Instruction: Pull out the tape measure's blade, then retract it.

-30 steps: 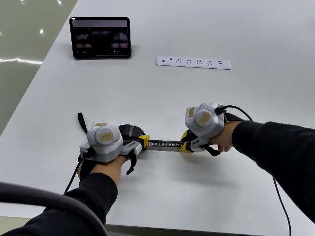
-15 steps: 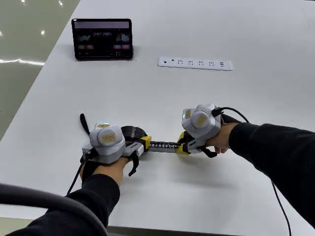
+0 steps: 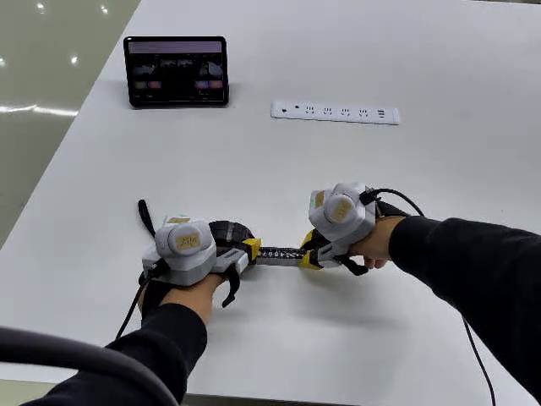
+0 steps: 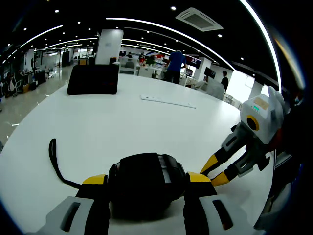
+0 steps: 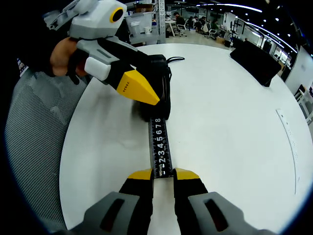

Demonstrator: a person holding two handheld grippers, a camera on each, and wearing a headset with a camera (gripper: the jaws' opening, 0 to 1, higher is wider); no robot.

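Clamped in L gripper point(image 4: 146, 179): tape measure case point(image 4: 145, 196), on table point(image 3: 338, 169), mostly hidden under gripper in head view. Pinched by R gripper point(image 5: 163, 175): short blade point(image 5: 160, 142), end hook hidden btw closed jaws.

Matt tape measure point(image 4: 142, 183) (rubbery-looking), metal blade point(image 5: 160, 147), smooth table point(image 3: 380, 186)

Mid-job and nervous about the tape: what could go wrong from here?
The right claw pinches just the end of the blade; a slip could let it whip back into the case.
The left claw grips the case by its sides, so a pull might twist it loose.
The loose strap may snag.
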